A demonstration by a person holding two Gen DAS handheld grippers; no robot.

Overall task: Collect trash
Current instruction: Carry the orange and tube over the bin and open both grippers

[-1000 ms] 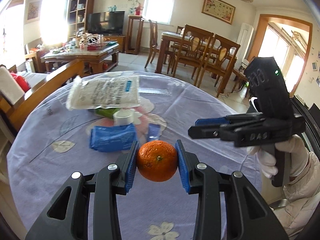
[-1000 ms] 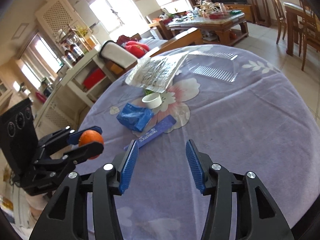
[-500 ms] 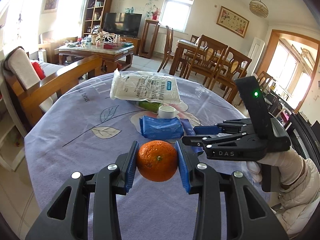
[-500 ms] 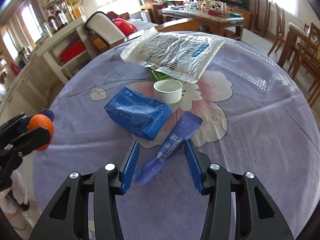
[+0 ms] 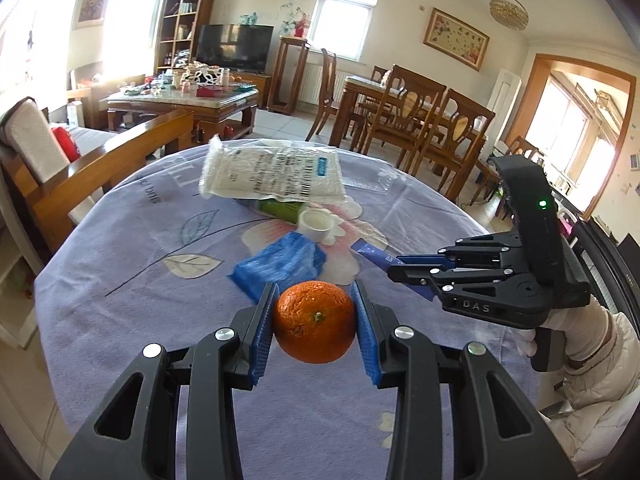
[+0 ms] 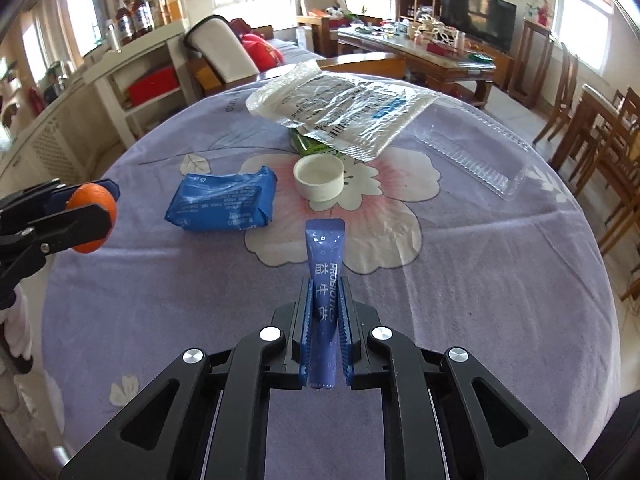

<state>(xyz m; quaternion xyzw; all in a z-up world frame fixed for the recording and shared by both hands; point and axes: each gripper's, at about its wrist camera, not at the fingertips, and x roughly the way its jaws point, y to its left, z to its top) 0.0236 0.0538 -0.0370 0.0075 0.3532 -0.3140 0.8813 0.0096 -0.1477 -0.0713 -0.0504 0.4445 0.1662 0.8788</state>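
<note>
right gripper [image 6: 325, 312] jaws, wide before, now pinch the slim glossy blue probiotics sachet [image 6: 325, 264]; left gripper [image 5: 316, 322] still clamps the dimpled round orange [image 5: 315, 321] above the bench [image 5: 120, 280].

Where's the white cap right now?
In the right wrist view the white cap sits mid-table on the flower print, right of the blue packet and just in front of the green box.

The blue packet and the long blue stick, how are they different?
The blue packet is fat and crinkly; the probiotics stick is thin and flat. The packet lies loose on the tablecloth; the stick is pinched in the right gripper. Both are blue wrappers.
</note>
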